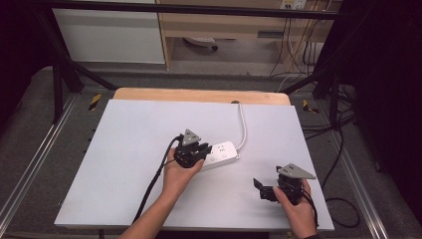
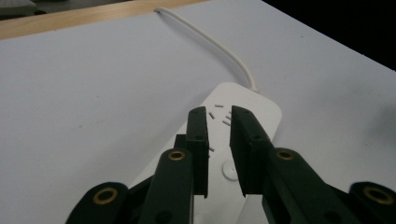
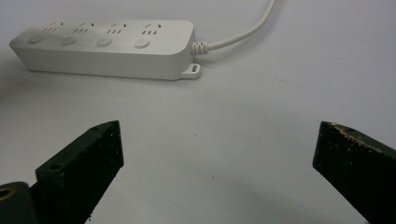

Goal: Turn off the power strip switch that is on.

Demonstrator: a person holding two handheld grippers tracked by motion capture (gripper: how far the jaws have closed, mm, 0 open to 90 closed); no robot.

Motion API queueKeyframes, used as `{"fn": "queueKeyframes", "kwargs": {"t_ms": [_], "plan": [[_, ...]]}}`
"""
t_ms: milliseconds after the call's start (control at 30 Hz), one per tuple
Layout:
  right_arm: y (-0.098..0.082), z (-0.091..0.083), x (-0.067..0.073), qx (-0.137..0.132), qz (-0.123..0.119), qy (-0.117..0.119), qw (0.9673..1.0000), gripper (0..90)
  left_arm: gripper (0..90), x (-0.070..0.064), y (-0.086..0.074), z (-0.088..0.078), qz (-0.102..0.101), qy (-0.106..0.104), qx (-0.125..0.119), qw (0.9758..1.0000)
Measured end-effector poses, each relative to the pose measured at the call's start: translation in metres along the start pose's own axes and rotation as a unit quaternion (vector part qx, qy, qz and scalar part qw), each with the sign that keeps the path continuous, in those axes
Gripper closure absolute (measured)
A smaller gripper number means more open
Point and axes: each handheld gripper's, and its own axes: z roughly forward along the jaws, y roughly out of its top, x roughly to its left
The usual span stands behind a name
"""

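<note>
Right now I hold my left gripper mid-frame over the white power strip, jaws nearly closed on nothing, perhaps to press a switch, while my right gripper idles wide open, lower right.

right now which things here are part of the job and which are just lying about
In the job, likely:
power strip
its white cord
left gripper, jaws nearly closed over the strip
right gripper, jaws wide open, off to the side

Just lying about:
cables on the floor
</note>
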Motion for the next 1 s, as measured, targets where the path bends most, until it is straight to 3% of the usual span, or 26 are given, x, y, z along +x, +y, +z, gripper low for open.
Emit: {"fn": "queueKeyframes", "kwargs": {"t_ms": [367, 467, 633, 900, 1000], "plan": [[0.000, 0.000, 0.000, 0.000, 0.000, 0.000, 1.0000, 2.6, 46.3, 0.020, 0.005, -0.027, -0.009, 0.012, -0.030, 0.9994], [0.000, 0.000, 0.001, 0.001, -0.001, -0.001, 1.0000, 2.6, 39.1, 0.027, 0.005, -0.034, -0.018, 0.004, -0.030, 0.9994], [0.000, 0.001, 0.000, 0.001, -0.001, -0.001, 1.0000, 2.6, 25.3, 0.033, 0.003, -0.043, -0.022, 0.013, -0.033, 0.9991], [0.000, 0.000, 0.000, 0.001, -0.001, -0.001, 1.0000, 2.6, 12.9, 0.041, -0.005, -0.062, -0.019, 0.022, -0.038, 0.9989], [0.000, 0.000, 0.000, 0.001, -0.002, -0.001, 1.0000, 2.6, 12.0, 0.047, -0.011, -0.074, -0.022, 0.024, -0.040, 0.9987]]}}
